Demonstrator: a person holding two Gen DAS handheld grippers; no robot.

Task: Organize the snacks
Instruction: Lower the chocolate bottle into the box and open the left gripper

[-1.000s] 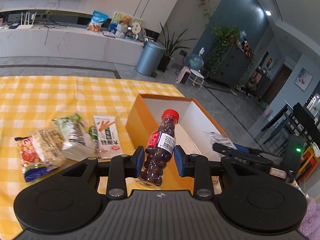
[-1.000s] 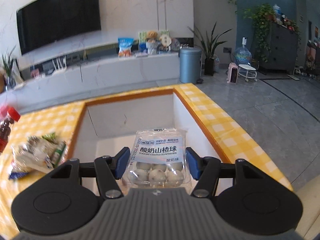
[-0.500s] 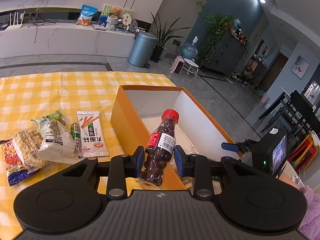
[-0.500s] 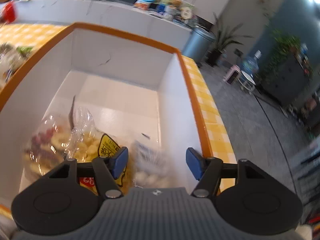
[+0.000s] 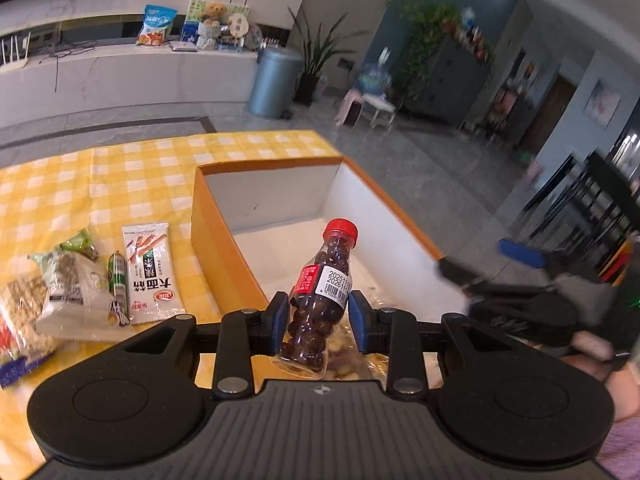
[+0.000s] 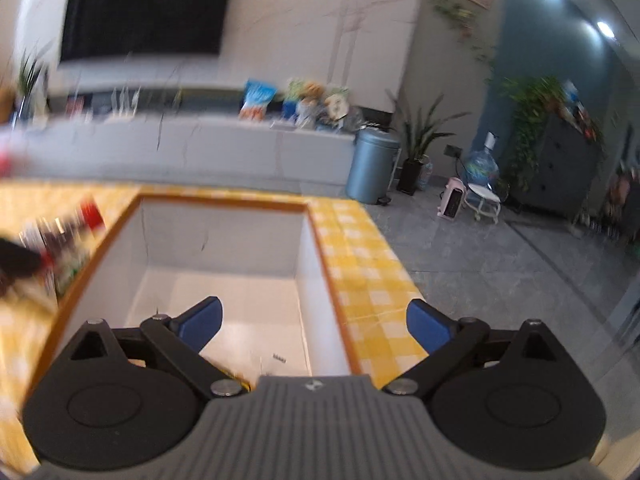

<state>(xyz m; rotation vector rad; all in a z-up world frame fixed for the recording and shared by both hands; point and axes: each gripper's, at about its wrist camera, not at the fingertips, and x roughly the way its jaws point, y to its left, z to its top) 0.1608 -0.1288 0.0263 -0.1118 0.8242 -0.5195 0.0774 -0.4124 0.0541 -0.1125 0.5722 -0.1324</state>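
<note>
Left wrist view shows the left tool [image 5: 318, 318] clamped on a small clear bottle of chocolate balls [image 5: 320, 300], its blue pads pressing the bottle's sides. The bottle stands nearly upright, tilted a little, with its red cap [image 5: 341, 229] on top and a white barcode label facing the camera. It hangs over the near end of the orange cardboard box [image 5: 216, 240], which lies open on the yellow checked worktop [image 5: 100, 184]. The box has white inner walls, and a clear bag of snacks [image 5: 352, 356] lies on its floor at the near end, partly hidden behind the tool. Left of the box, on the worktop, lie a white stick-biscuit packet [image 5: 152, 272], just beside the box's orange wall, then a thin green sausage stick [image 5: 117, 280], a white and green pouch [image 5: 68, 288] and a clear bag of puffed grain [image 5: 20, 312] farther out. Right of the box the right tool appears, blurred.

Right wrist view shows the right tool [image 6: 314, 322] above the near right part of the box [image 6: 320, 248], its jaws opening wide with nothing between them. Left of the box, the bottle shows only as a blur.
</note>
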